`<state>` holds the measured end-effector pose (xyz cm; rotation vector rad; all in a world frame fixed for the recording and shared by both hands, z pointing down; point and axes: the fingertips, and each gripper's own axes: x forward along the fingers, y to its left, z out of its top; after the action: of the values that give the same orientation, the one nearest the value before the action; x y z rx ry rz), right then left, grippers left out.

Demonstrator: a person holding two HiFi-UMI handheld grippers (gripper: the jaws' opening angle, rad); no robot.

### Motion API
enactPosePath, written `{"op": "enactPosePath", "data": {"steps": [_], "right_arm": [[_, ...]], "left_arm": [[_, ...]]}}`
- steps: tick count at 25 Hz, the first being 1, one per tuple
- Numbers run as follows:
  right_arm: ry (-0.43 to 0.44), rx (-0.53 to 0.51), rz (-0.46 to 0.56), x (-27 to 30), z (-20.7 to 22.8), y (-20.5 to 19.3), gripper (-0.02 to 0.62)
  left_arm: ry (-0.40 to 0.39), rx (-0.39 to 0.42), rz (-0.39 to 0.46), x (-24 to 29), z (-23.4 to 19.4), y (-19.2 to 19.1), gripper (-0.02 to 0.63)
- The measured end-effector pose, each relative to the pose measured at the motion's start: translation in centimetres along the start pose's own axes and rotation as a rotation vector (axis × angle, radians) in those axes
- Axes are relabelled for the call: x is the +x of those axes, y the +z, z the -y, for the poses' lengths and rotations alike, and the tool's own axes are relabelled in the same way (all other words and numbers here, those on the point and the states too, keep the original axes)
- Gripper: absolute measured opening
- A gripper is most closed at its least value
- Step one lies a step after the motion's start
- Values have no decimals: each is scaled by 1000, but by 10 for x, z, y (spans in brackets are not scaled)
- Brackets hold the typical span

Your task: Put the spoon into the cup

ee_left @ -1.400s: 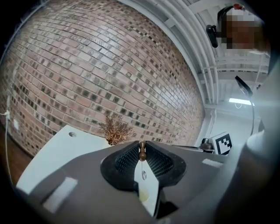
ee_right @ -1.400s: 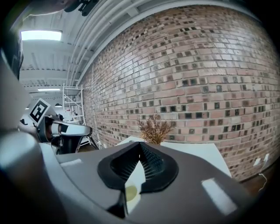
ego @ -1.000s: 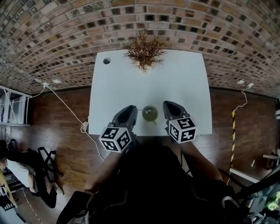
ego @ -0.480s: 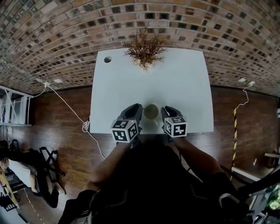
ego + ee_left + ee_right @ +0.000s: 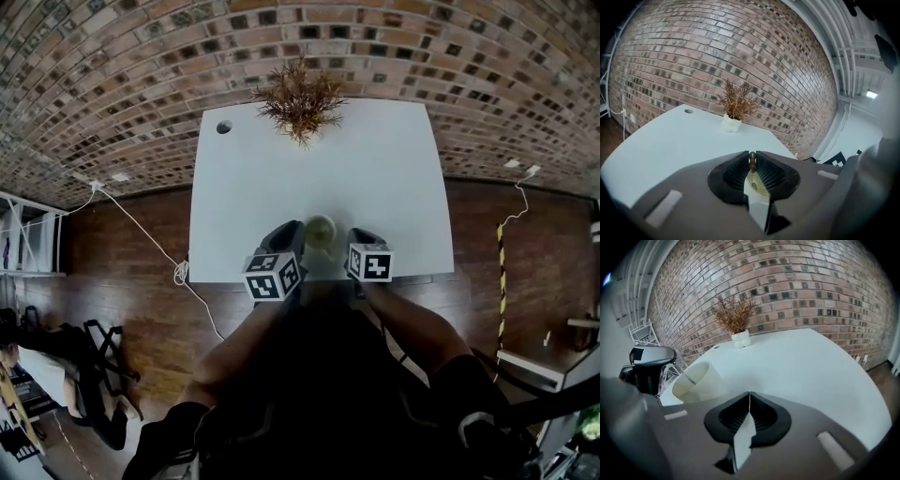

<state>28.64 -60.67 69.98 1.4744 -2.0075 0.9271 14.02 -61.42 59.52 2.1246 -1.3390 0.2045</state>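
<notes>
A cream cup (image 5: 320, 230) stands near the front edge of the white table (image 5: 375, 169), between my two grippers. My left gripper (image 5: 752, 157) is shut on the spoon (image 5: 752, 162), pinching its brown beaded end at the jaw tips. The thin shaft hangs down into the cup (image 5: 759, 187) just below. In the right gripper view the shaft (image 5: 692, 378) leans against the cup's (image 5: 698, 383) rim. My right gripper (image 5: 749, 394) is to the right of the cup, jaws shut with nothing between them. In the head view the left gripper (image 5: 296, 229) and right gripper (image 5: 354, 236) flank the cup.
A dried plant in a small white pot (image 5: 298, 98) stands at the table's far edge. A round hole (image 5: 223, 127) is in the far left corner. Brick wall behind, wooden floor with a white cable (image 5: 178, 272) on the left.
Both grippers have sunk toward the table, the right one further and more tilted down, and closed in on the cup. The cup has stayed where it was.
</notes>
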Motion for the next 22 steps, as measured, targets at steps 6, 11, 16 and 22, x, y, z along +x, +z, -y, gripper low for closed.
{"op": "enactPosePath", "data": {"steps": [6, 11, 16, 22], "right_arm": [[28, -55, -26, -3, -16, -6, 6], [39, -38, -28, -7, -14, -8, 6], [44, -17, -32, -9, -7, -9, 6], [48, -17, -33, -11, 1, -10, 6]], "left_arm": [[32, -52, -7, 2, -9, -11, 43], [34, -41, -19, 3, -7, -19, 44], [49, -27, -9, 2, -7, -19, 44], [49, -44, -18, 4, -8, -26, 85]]}}
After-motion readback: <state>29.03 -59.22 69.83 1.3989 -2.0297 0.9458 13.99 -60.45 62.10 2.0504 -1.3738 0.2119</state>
